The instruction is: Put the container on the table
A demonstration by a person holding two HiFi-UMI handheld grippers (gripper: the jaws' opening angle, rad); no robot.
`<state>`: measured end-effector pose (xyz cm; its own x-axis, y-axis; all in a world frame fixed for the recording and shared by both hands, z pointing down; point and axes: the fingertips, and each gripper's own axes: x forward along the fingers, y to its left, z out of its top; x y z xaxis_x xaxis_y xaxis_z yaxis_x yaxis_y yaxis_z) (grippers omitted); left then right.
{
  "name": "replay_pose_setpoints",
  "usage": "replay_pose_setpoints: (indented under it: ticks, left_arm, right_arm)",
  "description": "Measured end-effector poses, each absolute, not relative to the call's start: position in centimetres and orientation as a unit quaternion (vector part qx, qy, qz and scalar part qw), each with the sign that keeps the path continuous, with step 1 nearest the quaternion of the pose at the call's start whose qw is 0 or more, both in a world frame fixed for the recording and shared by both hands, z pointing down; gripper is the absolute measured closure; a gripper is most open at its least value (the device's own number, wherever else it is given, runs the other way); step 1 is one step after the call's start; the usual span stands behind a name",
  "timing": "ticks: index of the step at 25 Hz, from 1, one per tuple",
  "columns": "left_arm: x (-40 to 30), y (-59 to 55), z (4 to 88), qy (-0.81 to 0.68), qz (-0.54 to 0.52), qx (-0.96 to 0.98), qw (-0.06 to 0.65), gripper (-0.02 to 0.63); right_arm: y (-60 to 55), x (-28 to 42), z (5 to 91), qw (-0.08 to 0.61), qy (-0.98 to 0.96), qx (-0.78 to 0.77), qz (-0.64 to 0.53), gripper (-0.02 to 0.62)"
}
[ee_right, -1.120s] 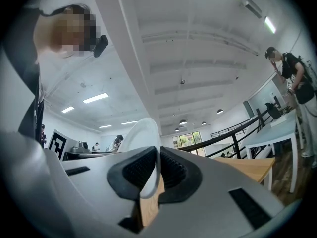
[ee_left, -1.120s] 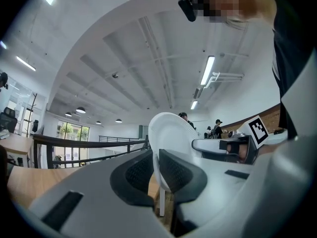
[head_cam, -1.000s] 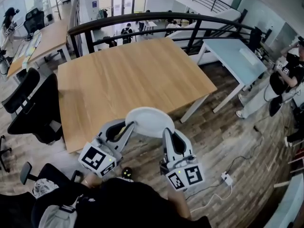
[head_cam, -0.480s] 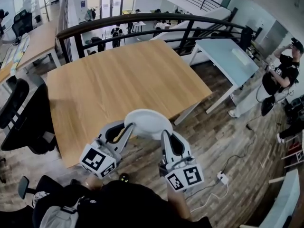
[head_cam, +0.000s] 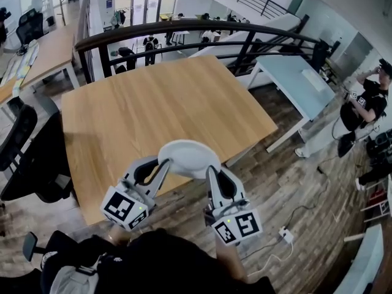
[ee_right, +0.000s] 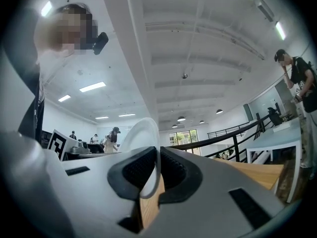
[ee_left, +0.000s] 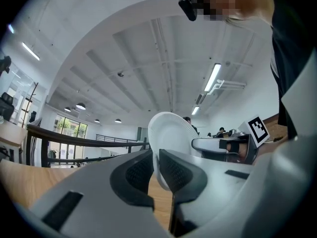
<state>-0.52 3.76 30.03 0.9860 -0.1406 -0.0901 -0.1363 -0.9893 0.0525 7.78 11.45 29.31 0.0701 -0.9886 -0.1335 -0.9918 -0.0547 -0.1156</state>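
Wood-plank floor [head_cam: 294, 182] lies below me, and a wide, bare wooden table [head_cam: 153, 103] stretches ahead.

My left claw [head_cam: 162, 165] has its jaws pinched nearly together on the left rim of the container [head_cam: 188, 158], a shallow white dish much like a paper plate. In the left gripper view the thin rim runs straight between the dark pads [ee_left: 140, 172], which press on it from both sides. My right claw [head_cam: 211, 171] has the same grip on the opposite rim, its jaws closed down until only the thin edge keeps them apart. Neither claw holds anything else.

The container hangs between the two claws, carried roughly flat, with the claws pointing forward across the room. From the head view it sits right over the near edge of the table, part of it ahead of the claws above the wood and part back over the floor. It looks raised off the tabletop, not resting on it, though I cannot judge the gap.

Beyond the table's far side, well ahead of both claws, runs a dark railing [head_cam: 184, 26]. Off to my right claw's side stands a pale blue table [head_cam: 294, 72].

As I judge it, the container is lifted and brought to the table, but not set down. What remains is to carry it further in over the wood, lower it until it rests, then open both claws and back away.
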Motion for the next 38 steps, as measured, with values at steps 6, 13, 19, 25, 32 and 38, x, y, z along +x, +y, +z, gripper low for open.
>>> replay_pose_setpoints:
  ticks: [6,13,19,25,32,38]
  left_arm:
    - [-0.1,2.4,30.8,-0.069,-0.039,0.997,0.027,0.581]
    - [0.3,1.2,32.9,-0.091,-0.023,0.995,0.033,0.581]
    - [1.5,-2.3,33.7,-0.145,-0.015,0.989,0.020,0.581]
    - [2.6,-7.4,33.3,-0.221,-0.015,0.975,0.021,0.581]
    - [4.8,-13.2,33.8,-0.289,-0.006,0.957,0.026,0.581]
    - [6.7,-18.6,34.7,-0.317,-0.006,0.947,0.052,0.581]
  right_arm:
    - [10.2,8.1,30.4,0.092,0.683,-0.725,-0.005,0.561]
    - [8.4,9.0,32.3,0.091,0.698,-0.710,-0.021,0.561]
    - [3.5,11.0,33.1,0.093,0.737,-0.670,-0.020,0.561]
    - [-2.7,12.7,32.6,0.101,0.785,-0.610,-0.028,0.561]
    - [-10.1,15.6,33.4,0.107,0.824,-0.553,-0.056,0.561]
    - [-16.2,17.7,34.4,0.102,0.844,-0.523,-0.068,0.561]
